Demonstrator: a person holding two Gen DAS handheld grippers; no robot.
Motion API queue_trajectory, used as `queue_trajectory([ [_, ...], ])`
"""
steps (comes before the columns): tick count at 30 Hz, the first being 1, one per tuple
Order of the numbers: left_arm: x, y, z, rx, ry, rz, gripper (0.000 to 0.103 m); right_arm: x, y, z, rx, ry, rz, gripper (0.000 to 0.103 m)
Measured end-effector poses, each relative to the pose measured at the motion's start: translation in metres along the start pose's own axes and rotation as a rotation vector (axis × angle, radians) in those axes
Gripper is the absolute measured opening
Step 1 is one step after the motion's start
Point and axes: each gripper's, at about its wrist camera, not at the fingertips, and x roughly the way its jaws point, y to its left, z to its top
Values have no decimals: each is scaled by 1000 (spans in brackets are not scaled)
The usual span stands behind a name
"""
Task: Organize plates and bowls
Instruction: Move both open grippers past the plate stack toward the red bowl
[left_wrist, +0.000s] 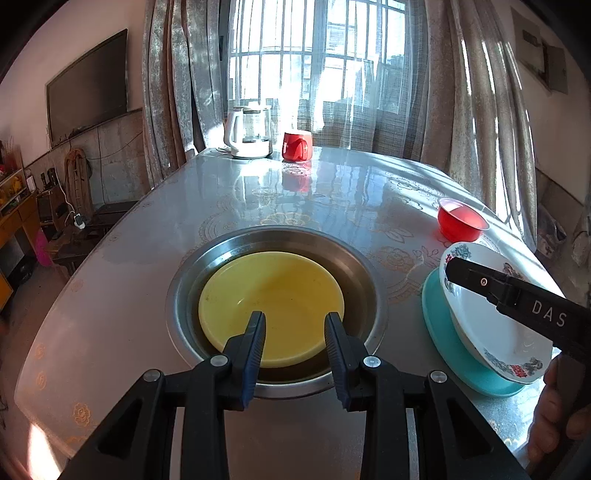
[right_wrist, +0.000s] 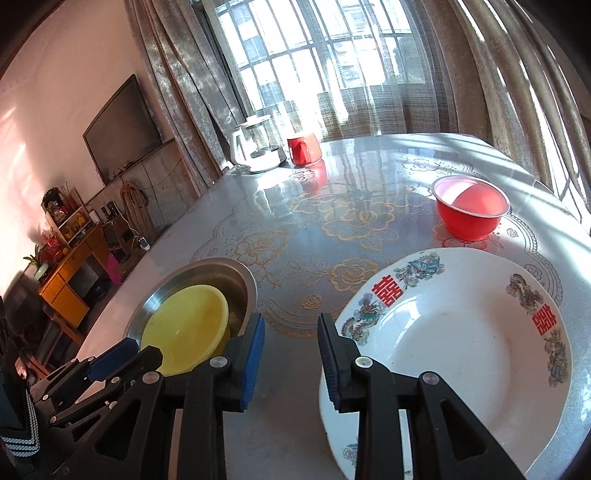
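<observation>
The white plate — glazed, slippery, breakable — is judged best taken by its rim; left gripper and right gripper are seen released, nothing grasped.

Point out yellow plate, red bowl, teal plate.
yellow plate (left_wrist: 273, 295), left wrist view, centre of its well
red bowl (right_wrist: 469, 218), right wrist view, outer wall
teal plate (left_wrist: 439, 325), left wrist view, exposed left rim
</observation>
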Motion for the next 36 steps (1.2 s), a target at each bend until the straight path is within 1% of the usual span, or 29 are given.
queue_trajectory([
  [14, 5, -47, 7, 112, 5, -31, 35, -33, -86, -1, 188, -55, -109, 35],
  [18, 5, -60, 11, 143, -3, -34, 37, -39, -107, -5, 226, -61, -143, 35],
  [22, 10, -73, 18, 166, 4, -43, 37, -42, -126, -8, 250, -58, -171, 35],
  [26, 18, -84, 26, 187, 15, -52, 37, -44, -143, -10, 281, -58, -186, 35],
  [31, 27, -96, 36, 211, 24, -51, 37, -49, -159, -2, 293, -68, -194, 35],
  [36, 43, -101, 47, 188, 78, -80, 37, -50, -169, 13, 290, -73, -184, 35],
])
